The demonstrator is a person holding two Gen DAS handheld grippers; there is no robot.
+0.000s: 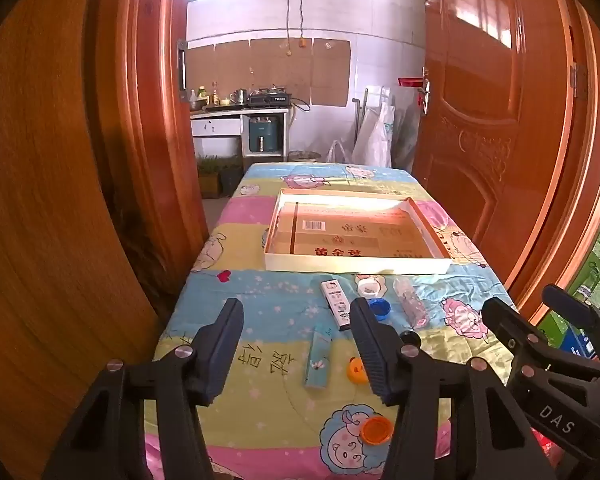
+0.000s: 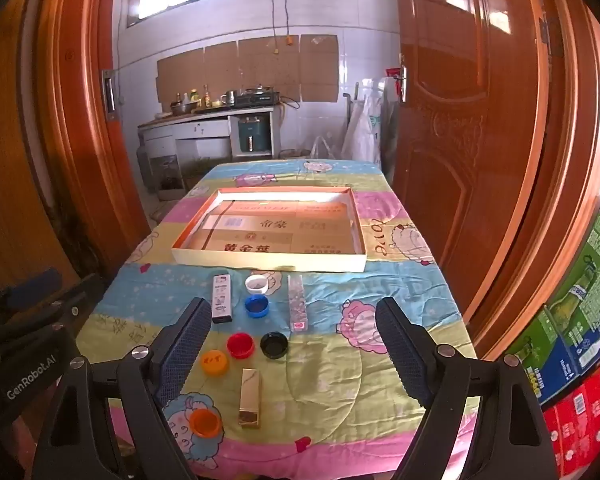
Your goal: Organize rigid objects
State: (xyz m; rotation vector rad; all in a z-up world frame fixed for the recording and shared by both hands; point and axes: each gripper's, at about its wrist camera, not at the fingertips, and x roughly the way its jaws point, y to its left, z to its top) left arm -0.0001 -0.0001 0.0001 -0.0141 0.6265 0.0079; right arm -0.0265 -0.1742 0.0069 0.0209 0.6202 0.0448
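Note:
A shallow cardboard tray sits mid-table. In front of it lie a white slim box, a white cap, a blue cap, a clear narrow box, red, black, yellow and orange caps, and a gold box. A teal slim box shows in the left wrist view. My left gripper is open above the near left of the table. My right gripper is open above the caps, holding nothing.
The table wears a patterned cloth. Wooden doors flank it on both sides. Green and red cartons stand at the right. A kitchen counter is behind.

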